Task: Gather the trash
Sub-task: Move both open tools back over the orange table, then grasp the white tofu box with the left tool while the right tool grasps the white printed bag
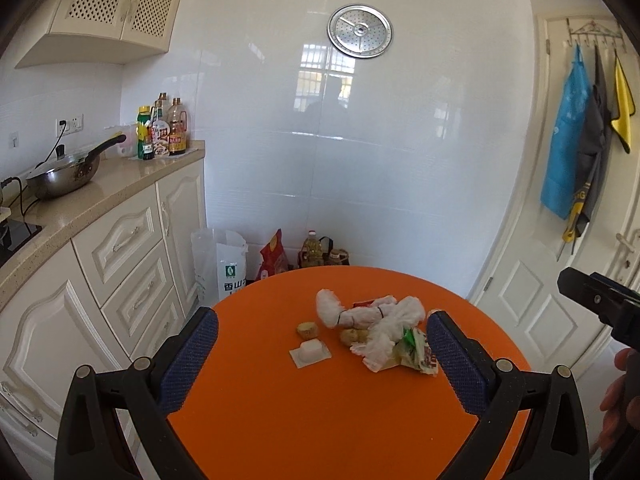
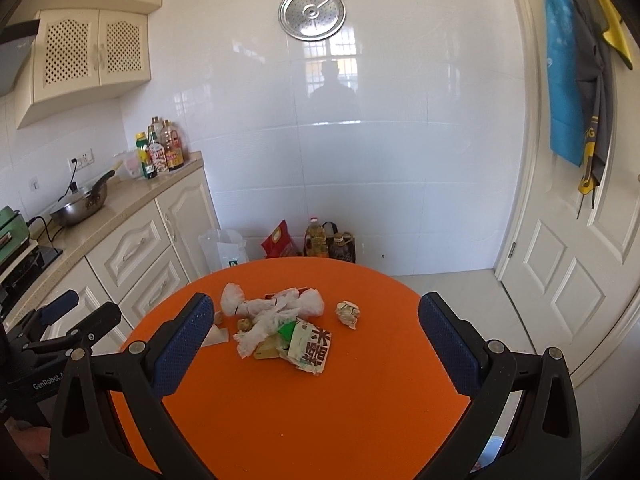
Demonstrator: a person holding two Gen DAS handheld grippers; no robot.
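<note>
A heap of trash lies near the middle of the round orange worktop [image 2: 320,420], toward its far half. At the heart of the heap is a crumpled white plastic bag [image 2: 276,308], twisted into lumps and stretching across the pile. Against its near side lies a printed food wrapper [image 2: 314,346] with large dark characters, with a scrap of green packaging [image 2: 286,330] and a pale yellow piece [image 2: 266,352] tucked beside it. A red scrap [image 1: 362,303] peeks out behind the bag. To the left of the heap, a small white plastic tray [image 1: 310,353] sits flat on the worktop, apart from the pile, and a small yellowish lump [image 1: 307,329] rests just behind it. Another brownish lump [image 1: 352,335] touches the bag's near edge. To the right, a crumpled paper ball [image 2: 347,313] lies on its own, near the heap but not touching it.

The left gripper [image 1: 322,344] hovers over the near part of the worktop with its jaws spread wide and nothing between them; the tray and most of the heap show in the gap. The right gripper [image 2: 316,334] is likewise wide open and empty, framing the heap from the other side.

Beyond the worktop, bags and an oil bottle [image 2: 316,238] stand on the floor against the white tiled wall. A kitchen counter [image 1: 116,178] on the left carries a pan [image 1: 64,174] and sauce bottles [image 1: 162,130]. A white door [image 2: 576,264] is on the right, with cloths hung on it.
</note>
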